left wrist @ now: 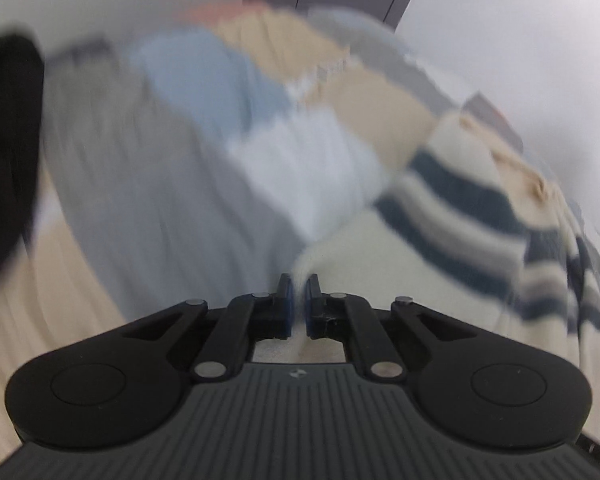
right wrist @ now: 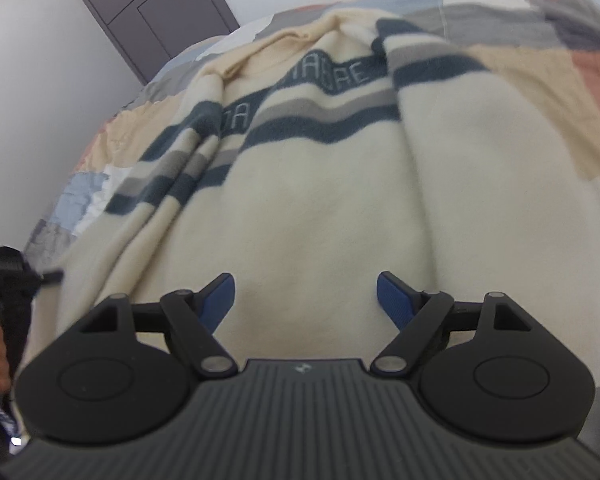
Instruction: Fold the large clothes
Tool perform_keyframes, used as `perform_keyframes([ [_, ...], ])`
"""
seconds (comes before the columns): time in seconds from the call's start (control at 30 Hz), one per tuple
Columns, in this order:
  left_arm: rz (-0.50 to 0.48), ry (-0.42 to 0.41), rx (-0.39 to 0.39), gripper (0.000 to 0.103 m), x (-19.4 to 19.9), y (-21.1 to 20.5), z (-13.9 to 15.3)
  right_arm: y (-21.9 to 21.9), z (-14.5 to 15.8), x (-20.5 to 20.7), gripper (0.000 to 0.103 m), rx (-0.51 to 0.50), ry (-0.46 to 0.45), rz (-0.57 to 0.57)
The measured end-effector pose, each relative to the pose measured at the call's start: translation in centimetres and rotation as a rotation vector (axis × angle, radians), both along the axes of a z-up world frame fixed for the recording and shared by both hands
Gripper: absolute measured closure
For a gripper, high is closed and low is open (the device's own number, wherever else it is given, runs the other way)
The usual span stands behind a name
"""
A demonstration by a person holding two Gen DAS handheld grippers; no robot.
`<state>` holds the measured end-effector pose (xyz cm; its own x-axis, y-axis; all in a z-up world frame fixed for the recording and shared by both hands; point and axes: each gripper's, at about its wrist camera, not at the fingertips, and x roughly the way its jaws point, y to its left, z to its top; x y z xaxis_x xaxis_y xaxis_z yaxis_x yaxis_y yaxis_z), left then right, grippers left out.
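Right wrist view: striped sweater [right wrist: 320, 200] spread on patchwork quilt [right wrist: 540, 76], unfolded. Right gripper [right wrist: 306, 296] wide open, empty; left gripper [left wrist: 299, 300] clamped on cream hem. Folding barely begun.

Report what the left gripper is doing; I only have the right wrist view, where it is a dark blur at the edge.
Observer: The left gripper is shut on a pinch of the cream sweater.
Operator: Say what lies beyond it.
Observer: The patchwork bedspread, with a black shape at that view's left edge; blur hides what it is.
Operator: Confirm the right gripper's state.
Observer: The right gripper is open above the sweater's plain cream part, nothing between its pads.
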<state>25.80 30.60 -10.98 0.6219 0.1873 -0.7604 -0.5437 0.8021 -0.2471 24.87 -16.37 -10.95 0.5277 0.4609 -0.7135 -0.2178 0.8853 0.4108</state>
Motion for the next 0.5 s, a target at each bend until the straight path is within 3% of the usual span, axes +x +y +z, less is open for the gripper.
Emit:
perform_keyframes([
  [0.2,0.050,-0.011,0.210,0.096,4.9,5.4,6.3,1.0,0.3,0.6,0.024,-0.016,-0.039,0.011],
  [0.3,0.102,-0.027,0.332,0.096,7.2,7.9,7.9,1.1,0.6,1.3,0.024,-0.032,-0.067,0.003],
  [0.4,0.145,0.012,0.405,0.096,9.1,10.1,6.7,1.4,0.6,2.1,0.024,-0.066,-0.095,-0.013],
  [0.5,0.157,0.095,0.396,0.096,10.9,12.6,3.3,1.5,0.3,3.1,0.024,-0.083,-0.108,-0.018],
])
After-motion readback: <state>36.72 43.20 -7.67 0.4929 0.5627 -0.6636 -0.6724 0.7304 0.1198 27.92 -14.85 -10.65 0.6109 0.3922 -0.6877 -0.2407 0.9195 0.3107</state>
